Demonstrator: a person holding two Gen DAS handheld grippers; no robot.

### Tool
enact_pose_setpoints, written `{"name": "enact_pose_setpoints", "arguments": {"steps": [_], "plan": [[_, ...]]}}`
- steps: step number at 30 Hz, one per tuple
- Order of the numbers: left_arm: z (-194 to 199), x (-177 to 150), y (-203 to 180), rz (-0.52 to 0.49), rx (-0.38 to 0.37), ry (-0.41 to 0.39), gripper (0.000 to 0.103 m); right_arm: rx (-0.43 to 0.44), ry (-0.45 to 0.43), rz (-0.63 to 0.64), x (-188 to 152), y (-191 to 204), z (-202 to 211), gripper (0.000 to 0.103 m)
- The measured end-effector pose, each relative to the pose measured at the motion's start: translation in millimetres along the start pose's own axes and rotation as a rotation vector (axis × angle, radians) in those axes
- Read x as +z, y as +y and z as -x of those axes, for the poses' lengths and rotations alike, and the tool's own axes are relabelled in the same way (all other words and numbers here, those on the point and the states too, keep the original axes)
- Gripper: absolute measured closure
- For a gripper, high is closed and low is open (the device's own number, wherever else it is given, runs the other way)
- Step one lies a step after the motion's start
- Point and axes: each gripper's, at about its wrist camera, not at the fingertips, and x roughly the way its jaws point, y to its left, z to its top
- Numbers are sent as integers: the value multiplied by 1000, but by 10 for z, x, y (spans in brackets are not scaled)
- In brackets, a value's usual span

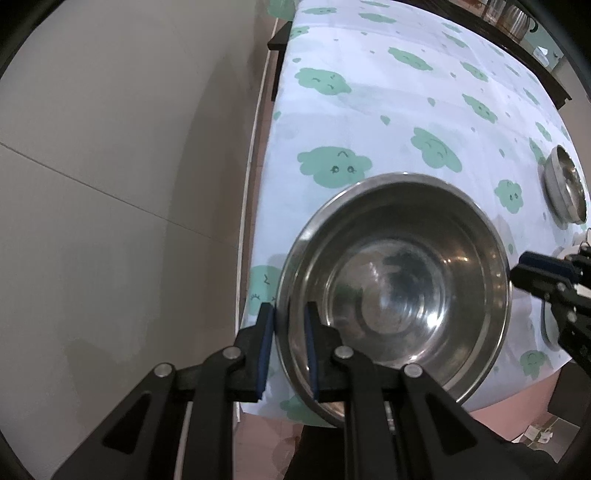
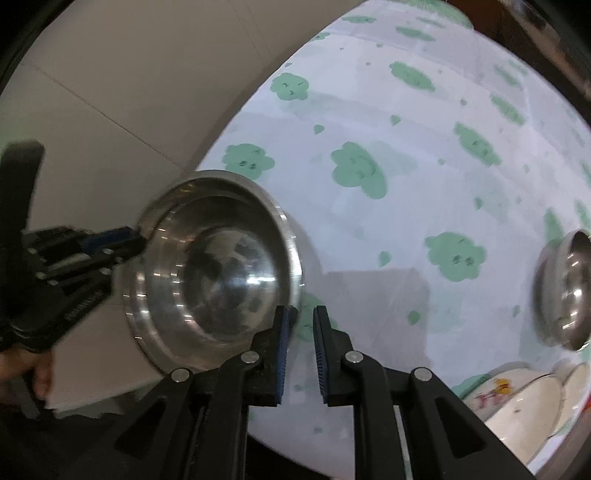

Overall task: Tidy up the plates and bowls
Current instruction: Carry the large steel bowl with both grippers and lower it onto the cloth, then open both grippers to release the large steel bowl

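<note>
My left gripper [image 1: 290,350] is shut on the rim of a large steel bowl [image 1: 399,295], one finger outside the wall and one inside, holding it over the table's near left corner. The same bowl shows in the right wrist view [image 2: 218,277], with the left gripper [image 2: 122,245] on its left rim. My right gripper [image 2: 300,354] is open and empty, just right of the bowl; it also shows at the right edge of the left wrist view [image 1: 546,280]. A second steel bowl [image 1: 563,184] [image 2: 565,291] sits further right on the table.
The table [image 1: 388,96] has a white cloth with green cloud faces. White plates with a cartoon print [image 2: 524,402] lie at the near right. A tiled wall [image 1: 110,166] runs along the left edge. Dark furniture and a metal jar [image 1: 517,18] stand at the far side.
</note>
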Motion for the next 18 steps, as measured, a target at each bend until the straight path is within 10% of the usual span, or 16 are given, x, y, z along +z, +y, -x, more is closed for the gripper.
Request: {"name": "enact_pose_setpoints", "arguments": {"steps": [12,18], "plan": [[224,-42,89,6,-26,-63,88,-40,-23,-36,-30,-64,-45,88],[427,-53,80,-7,-21,-131,57,-41,-53,-54,-108,1,78,87]]}}
